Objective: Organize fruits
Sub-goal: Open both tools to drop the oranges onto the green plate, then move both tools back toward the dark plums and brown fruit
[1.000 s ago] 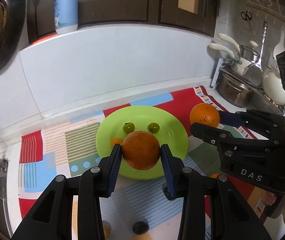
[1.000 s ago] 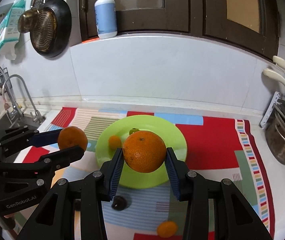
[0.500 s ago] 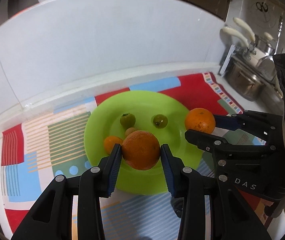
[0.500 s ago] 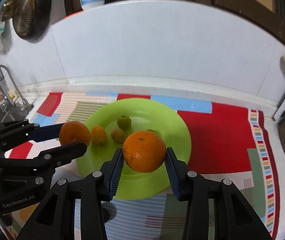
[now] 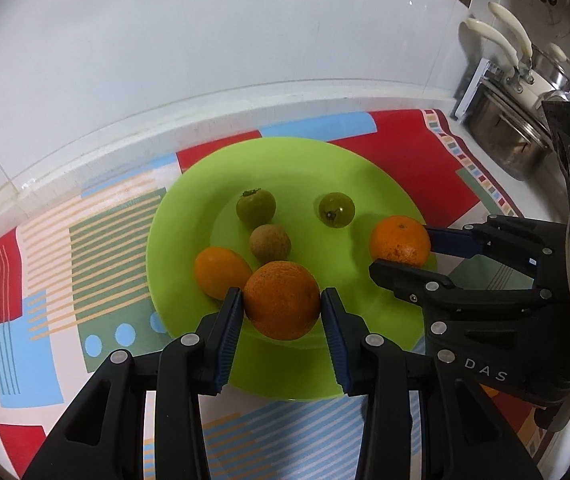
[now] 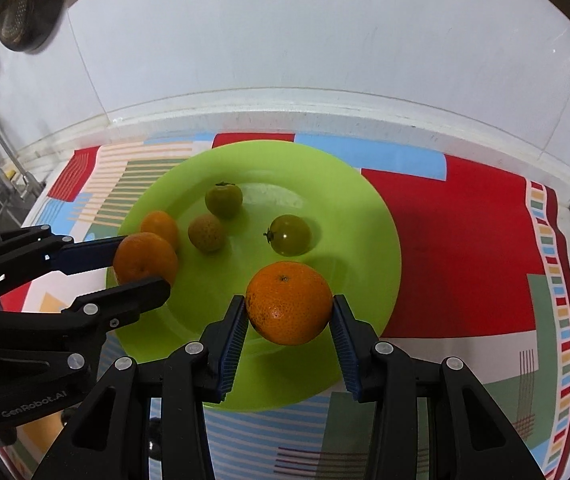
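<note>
Two oranges, one (image 5: 281, 300) clamped in the left gripper's (image 5: 281, 308) fingers, one (image 6: 289, 303) in the right's (image 6: 289, 312), poised over the green plate (image 5: 365, 184) holding four small fruits; best lowered onto bare plate before release.

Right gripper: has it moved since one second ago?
Yes. The right gripper, shut on its orange, came down toward the green plate.

A patterned mat (image 6: 465, 248) covers the counter below a white backsplash (image 6: 305, 32); steel pots (image 5: 509, 140) sit beside it.
</note>
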`<state>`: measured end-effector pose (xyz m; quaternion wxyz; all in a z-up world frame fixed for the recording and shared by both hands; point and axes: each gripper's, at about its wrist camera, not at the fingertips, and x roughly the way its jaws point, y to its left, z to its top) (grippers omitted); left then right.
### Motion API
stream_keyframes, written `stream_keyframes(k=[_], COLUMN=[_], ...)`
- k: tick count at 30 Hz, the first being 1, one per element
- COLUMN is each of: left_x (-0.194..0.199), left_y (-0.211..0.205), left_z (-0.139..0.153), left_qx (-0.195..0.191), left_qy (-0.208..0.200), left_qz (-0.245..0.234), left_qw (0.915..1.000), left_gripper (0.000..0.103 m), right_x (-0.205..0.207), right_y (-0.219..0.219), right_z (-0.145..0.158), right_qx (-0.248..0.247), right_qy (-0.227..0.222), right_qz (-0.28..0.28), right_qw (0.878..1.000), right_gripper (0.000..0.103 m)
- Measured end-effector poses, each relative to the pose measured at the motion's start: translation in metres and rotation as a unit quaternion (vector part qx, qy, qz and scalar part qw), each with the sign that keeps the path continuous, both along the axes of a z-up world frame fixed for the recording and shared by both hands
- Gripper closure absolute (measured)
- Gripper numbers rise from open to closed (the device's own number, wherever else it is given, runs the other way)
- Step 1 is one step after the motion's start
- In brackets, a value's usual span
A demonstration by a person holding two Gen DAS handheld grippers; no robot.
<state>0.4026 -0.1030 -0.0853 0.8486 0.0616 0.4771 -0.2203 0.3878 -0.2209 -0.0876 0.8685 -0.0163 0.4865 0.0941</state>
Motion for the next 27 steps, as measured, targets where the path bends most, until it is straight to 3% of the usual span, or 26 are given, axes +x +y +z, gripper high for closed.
stream_keyframes(k=[7, 10, 20, 27], left_x=[-0.002, -0.007, -0.042, -0.075], left_y=[0.004, 0.005, 0.023, 0.041], left_z=[0.001, 0.008, 0.045, 0.074], left_qx=[-0.003, 0.005, 0.016, 0.003], left_qy=[0.007, -0.012, -0.078, -0.114], left_qz=[0.004, 0.009, 0.029, 0.036], left_qw=[1.0000, 0.9999, 0.9964, 0.9928], left_gripper=[0.062, 0.055, 0.047, 0.036], right_x=[0.001, -0.003, -0.037, -0.073], right_y=[-0.001, -0.003, -0.004, 0.011], right_z=[-0.002, 0.002, 0.036, 0.065], right_qx=[0.000, 0.002, -0.007, -0.004], right_qy=[0.003, -0.006, -0.061, -0.105], right_qz=[-0.007, -0.011, -0.035, -0.031], right_qw=[1.000, 1.000, 0.998, 0.994], right_gripper=[0.058, 0.048, 0.048, 0.048])
